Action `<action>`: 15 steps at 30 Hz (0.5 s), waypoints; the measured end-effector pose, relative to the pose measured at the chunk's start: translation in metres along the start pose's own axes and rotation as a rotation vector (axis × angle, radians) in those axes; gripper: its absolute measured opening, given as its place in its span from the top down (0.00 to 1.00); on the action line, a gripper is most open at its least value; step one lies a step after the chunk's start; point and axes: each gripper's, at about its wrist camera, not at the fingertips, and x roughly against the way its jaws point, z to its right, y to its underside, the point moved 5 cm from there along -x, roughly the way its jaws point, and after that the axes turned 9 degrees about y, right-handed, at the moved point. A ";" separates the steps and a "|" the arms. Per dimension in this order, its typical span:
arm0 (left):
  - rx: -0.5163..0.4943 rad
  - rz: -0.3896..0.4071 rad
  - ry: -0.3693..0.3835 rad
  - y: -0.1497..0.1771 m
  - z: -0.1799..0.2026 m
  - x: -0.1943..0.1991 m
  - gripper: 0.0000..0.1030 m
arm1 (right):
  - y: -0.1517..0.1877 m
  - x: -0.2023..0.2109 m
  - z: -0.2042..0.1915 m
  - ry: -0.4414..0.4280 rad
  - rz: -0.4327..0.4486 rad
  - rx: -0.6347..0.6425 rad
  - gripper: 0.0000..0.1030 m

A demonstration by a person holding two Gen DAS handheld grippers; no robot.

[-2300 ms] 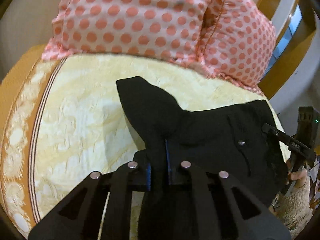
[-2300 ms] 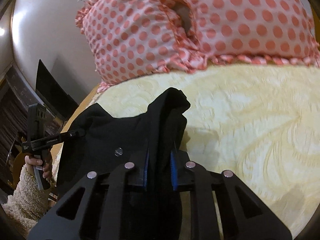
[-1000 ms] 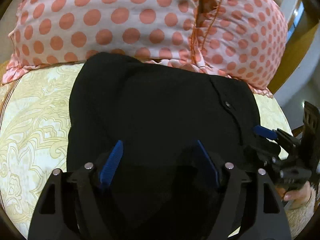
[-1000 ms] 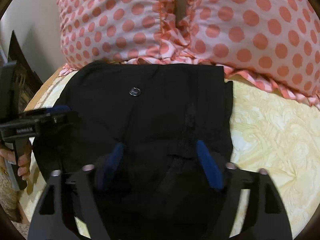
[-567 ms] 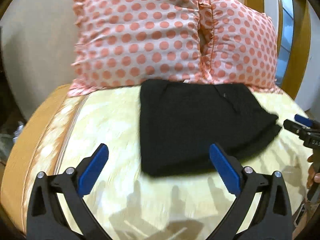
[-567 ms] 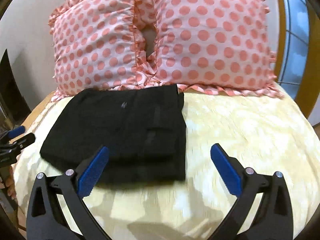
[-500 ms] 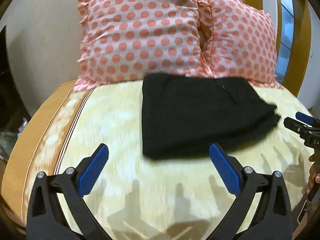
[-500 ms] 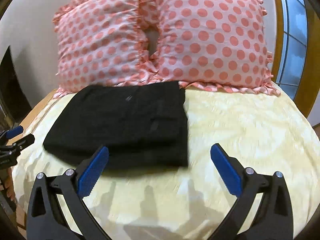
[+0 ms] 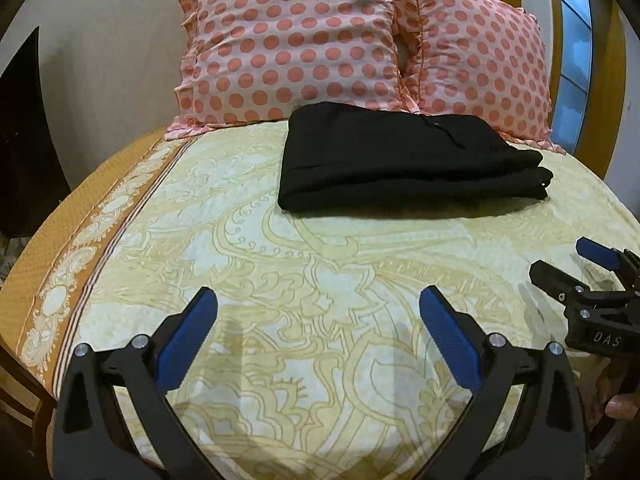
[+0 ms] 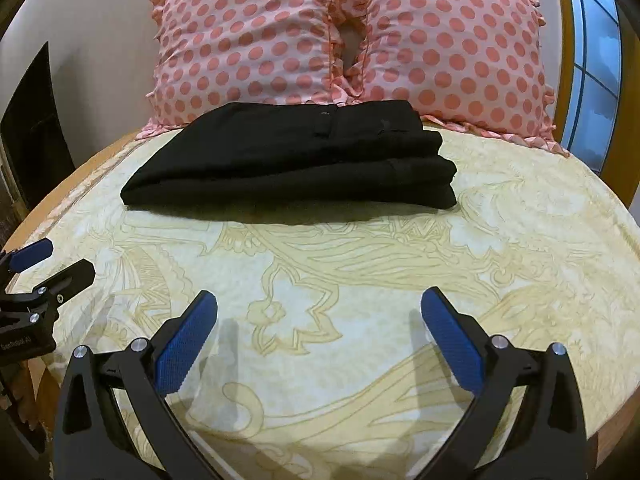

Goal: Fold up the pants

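Close to us, the left gripper has its blue fingers spread wide with nothing between them. The right gripper is wide apart and holding nothing too. Both hover above the yellow bed. Farther off, the black pants lie in a neat flat stack on the bed, touching the spotted pillows behind. The folding looks finished. The next move may only be a little pat where the edges don't line up.

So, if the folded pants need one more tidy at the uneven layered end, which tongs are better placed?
Probably right: the pants' stepped end faces the right tongs, open and empty.
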 end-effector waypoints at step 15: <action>0.055 0.010 -0.057 0.018 -0.002 -0.007 0.02 | 0.013 0.001 -0.009 0.089 0.028 -0.046 0.01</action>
